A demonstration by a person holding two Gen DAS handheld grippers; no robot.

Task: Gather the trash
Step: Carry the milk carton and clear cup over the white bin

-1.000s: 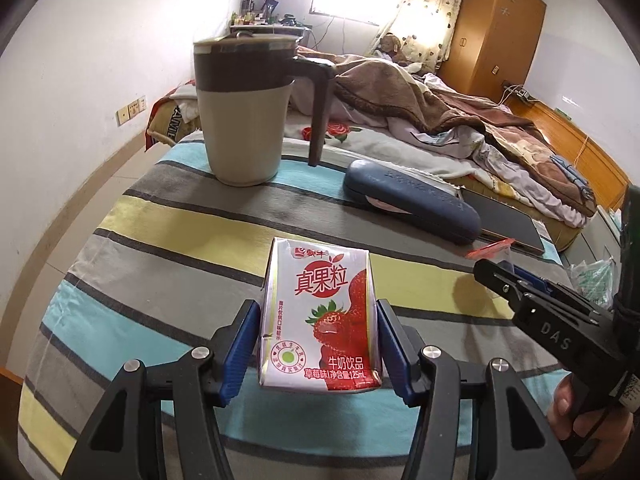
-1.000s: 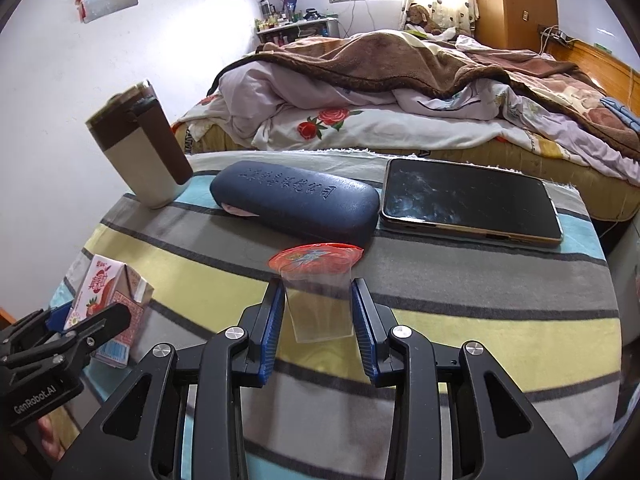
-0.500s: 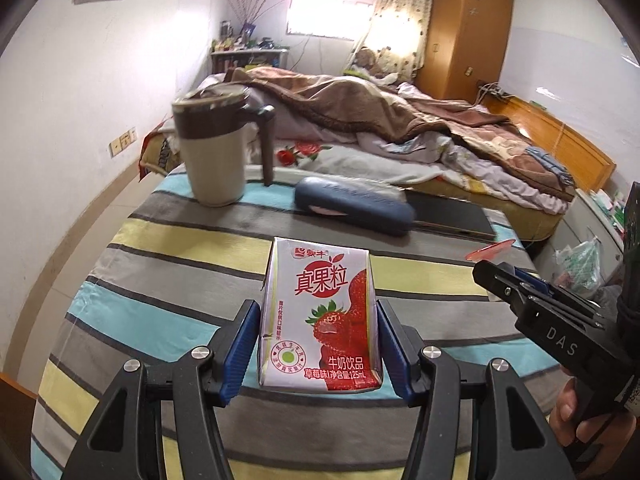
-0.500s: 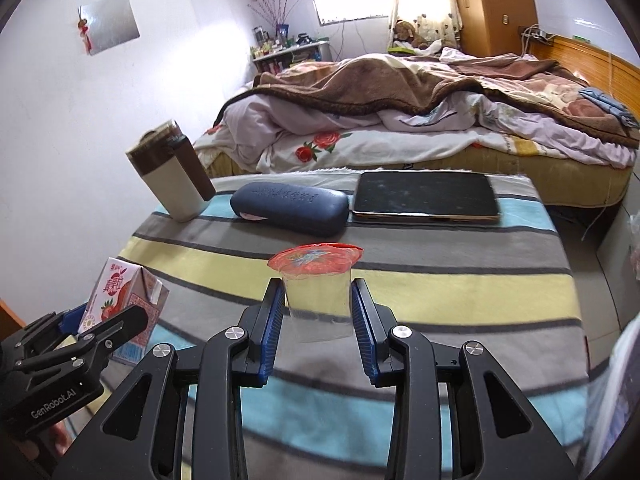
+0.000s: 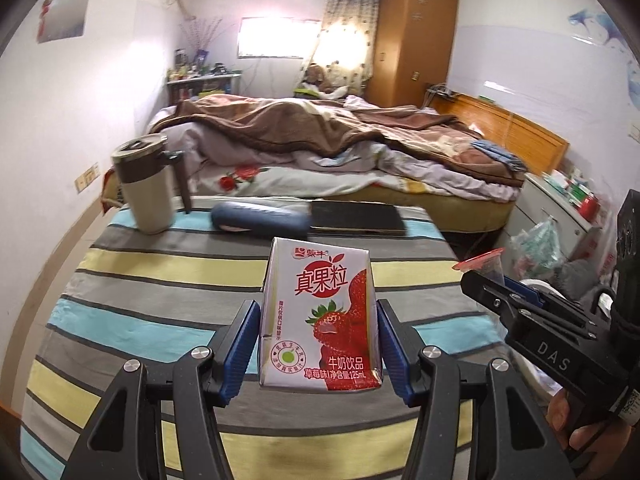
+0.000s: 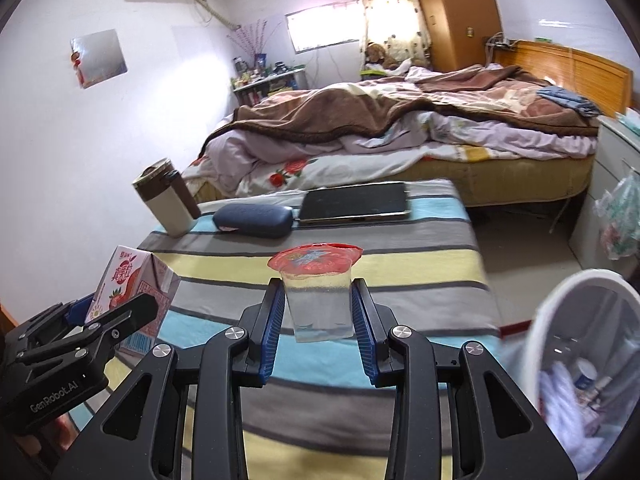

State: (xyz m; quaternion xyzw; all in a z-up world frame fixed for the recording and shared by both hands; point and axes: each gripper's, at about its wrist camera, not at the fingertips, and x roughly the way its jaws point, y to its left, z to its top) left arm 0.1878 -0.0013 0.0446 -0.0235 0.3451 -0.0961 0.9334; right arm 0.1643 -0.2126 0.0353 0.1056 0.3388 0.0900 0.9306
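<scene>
My left gripper [image 5: 318, 336] is shut on a white and red strawberry milk carton [image 5: 320, 316] and holds it upright above the striped table [image 5: 160, 280]. The carton also shows in the right wrist view [image 6: 132, 292]. My right gripper [image 6: 318, 316] is shut on a clear plastic cup with a red foil lid [image 6: 318, 292], lifted above the table. The cup's lid shows at the right of the left wrist view [image 5: 478, 266]. A white trash bin [image 6: 580, 360] with trash inside stands on the floor at the lower right.
On the table's far side stand a beige and brown mug [image 5: 146, 188], a dark blue glasses case [image 5: 260, 220] and a black tablet [image 5: 356, 218]. A bed with a brown blanket [image 5: 320, 136] lies beyond. A plastic bag [image 6: 618, 220] hangs by a white cabinet.
Both grippers have risen and pulled back from the table with their objects. The mug, case and tablet now look farther away. The trash bin has come into the right wrist view.
</scene>
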